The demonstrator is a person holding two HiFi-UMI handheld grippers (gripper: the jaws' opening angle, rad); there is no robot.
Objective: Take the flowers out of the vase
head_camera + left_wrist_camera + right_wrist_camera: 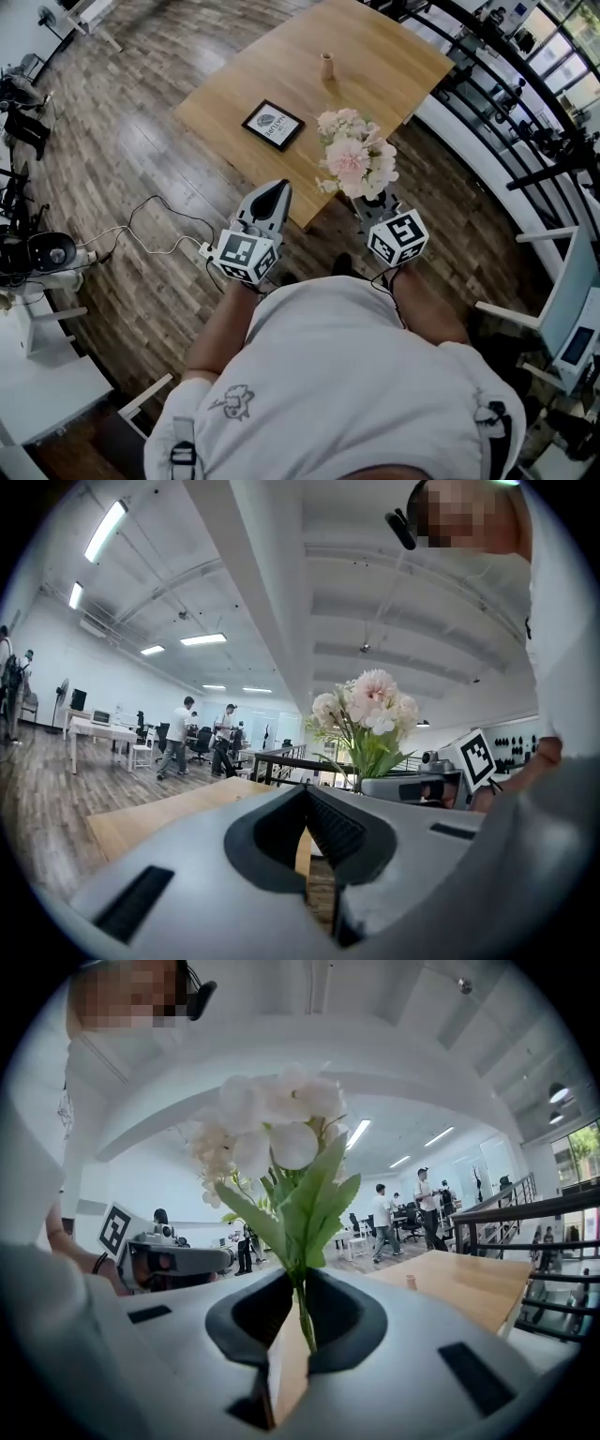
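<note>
The right hand-held gripper (pixel 302 1327) pinched the flowers (pixel 272 1133) low on their thin stems, near the desk's (pixel 394 66) edge and well apart from the vase (pixel 326 66). The bunch looked light and its blooms crushable, so the stems suited gripping. The left hand-held gripper (pixel 307 836) was pressed together, empty.

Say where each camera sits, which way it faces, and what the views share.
Head view: on the head, steeply down at the table; torso, forearms, left gripper.
Left gripper view: along its shut jaws over the table; torso at right.
Right gripper view: on the right gripper, along jaws clamping the flowers; torso at left.
Shared: the flowers, in all three.
</note>
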